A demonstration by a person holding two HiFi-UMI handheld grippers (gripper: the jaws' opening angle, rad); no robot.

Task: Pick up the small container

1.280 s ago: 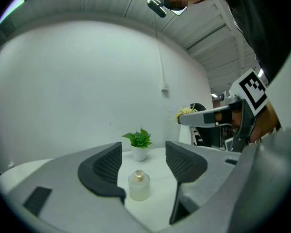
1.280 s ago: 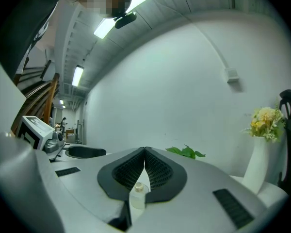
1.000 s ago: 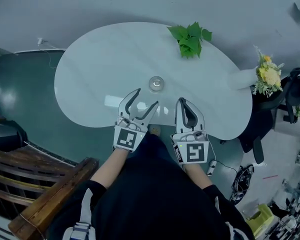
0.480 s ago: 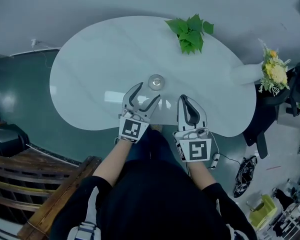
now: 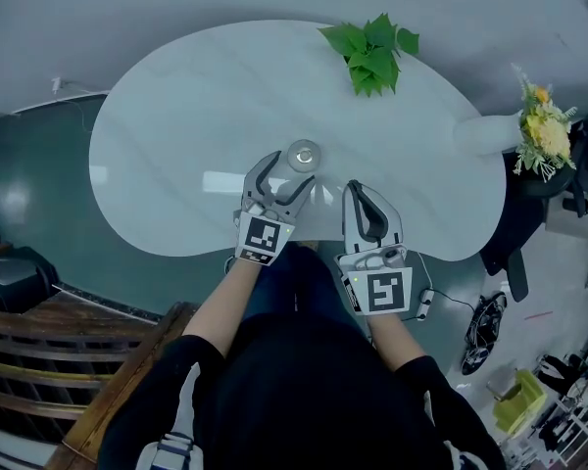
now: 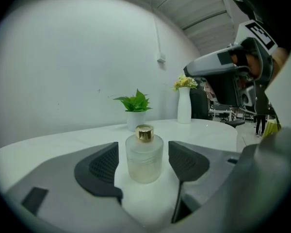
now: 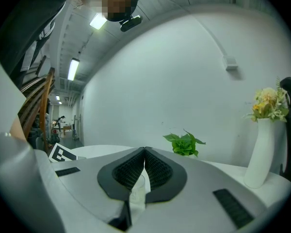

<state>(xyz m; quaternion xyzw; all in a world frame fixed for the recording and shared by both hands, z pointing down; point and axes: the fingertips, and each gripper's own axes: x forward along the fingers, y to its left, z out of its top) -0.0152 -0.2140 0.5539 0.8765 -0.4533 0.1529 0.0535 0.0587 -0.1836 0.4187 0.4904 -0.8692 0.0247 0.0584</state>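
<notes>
White kidney-shaped table (image 5: 176,135) | left gripper (image 5: 290,171): jaws opening, pads clear of bottle | right gripper (image 5: 357,188), at its 3 o'clock: jaws together, empty | potted plant (image 5: 370,55): table's 1 o'clock | frosted gold-capped bottle (image 6: 144,154): upright between left jaws

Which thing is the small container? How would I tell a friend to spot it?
On the white curved table, look near the front edge, between the opening jaws of the left gripper, which aren't touching it. It is a squat frosted bottle with a gold cap; the green plant and flower vase stand far from it.
</notes>
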